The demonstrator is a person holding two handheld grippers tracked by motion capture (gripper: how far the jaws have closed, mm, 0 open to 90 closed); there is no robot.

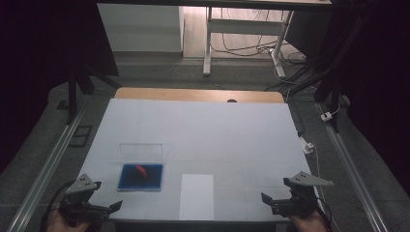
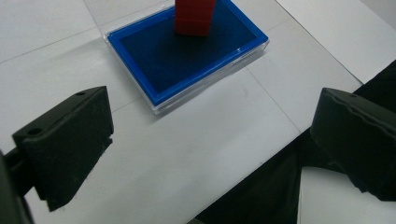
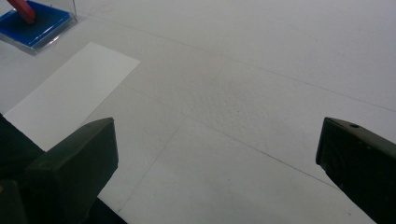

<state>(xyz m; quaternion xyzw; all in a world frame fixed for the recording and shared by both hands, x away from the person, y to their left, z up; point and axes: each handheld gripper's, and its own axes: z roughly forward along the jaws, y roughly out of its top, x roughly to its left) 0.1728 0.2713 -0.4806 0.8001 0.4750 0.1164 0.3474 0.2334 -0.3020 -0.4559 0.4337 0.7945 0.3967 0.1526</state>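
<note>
High view, blue case (image 1: 140,177) beside white sheet (image 1: 197,195), red block (image 1: 141,170) inside

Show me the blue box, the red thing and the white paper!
Blue box (image 2: 187,60): left gripper view, on its blue floor.
Red thing (image 2: 195,16): left gripper view, on its front face.
White paper (image 1: 197,195): high view, on its middle.

The table (image 1: 232,130) is plain white, with a tan wooden strip (image 1: 198,94) beyond its far edge. On it, the tray (image 1: 140,177) is deep blue inside a clear case, holding a red block (image 1: 142,170). Right of the tray lies a brighter white sheet (image 1: 197,195). Both grippers' jaws are matt black.
</note>
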